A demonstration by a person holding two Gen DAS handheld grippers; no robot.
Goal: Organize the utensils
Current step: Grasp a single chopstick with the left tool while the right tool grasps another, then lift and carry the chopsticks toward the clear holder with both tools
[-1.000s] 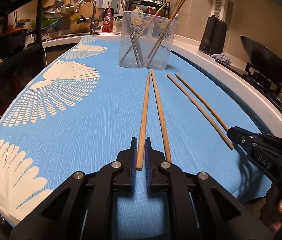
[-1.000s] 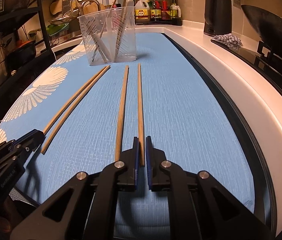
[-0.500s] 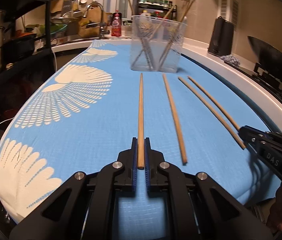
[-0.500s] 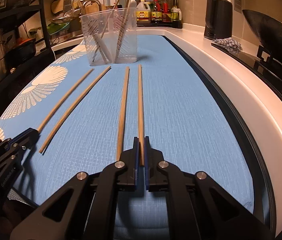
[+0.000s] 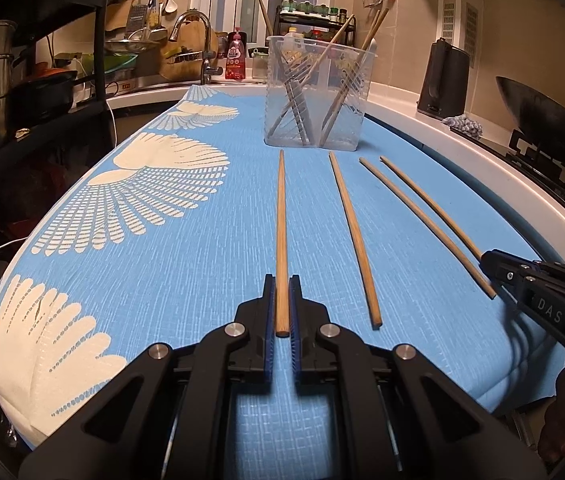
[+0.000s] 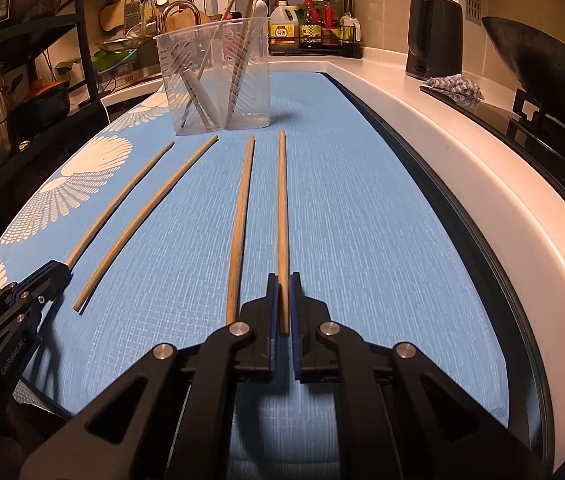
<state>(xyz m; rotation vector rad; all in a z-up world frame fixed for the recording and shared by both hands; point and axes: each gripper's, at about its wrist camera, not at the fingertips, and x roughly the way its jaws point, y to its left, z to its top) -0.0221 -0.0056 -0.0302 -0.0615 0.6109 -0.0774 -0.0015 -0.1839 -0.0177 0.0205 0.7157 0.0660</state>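
Gripping chopsticks (image 5: 281, 236), both grippers (fingers closed)

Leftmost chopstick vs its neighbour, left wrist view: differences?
Grip: the leftmost chopstick is clamped at its near end in the shut left gripper; its neighbour lies free on the cloth.
Pose: the leftmost chopstick runs straight up the picture; the neighbour slants, its near end further right.
Shared: both are plain wood of similar length, with far tips toward the clear bin.

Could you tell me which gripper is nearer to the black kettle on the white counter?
Right. The right gripper works the cloth's counter side, nearer the black kettle; the left gripper sits on the far side, beyond both loose chopsticks.
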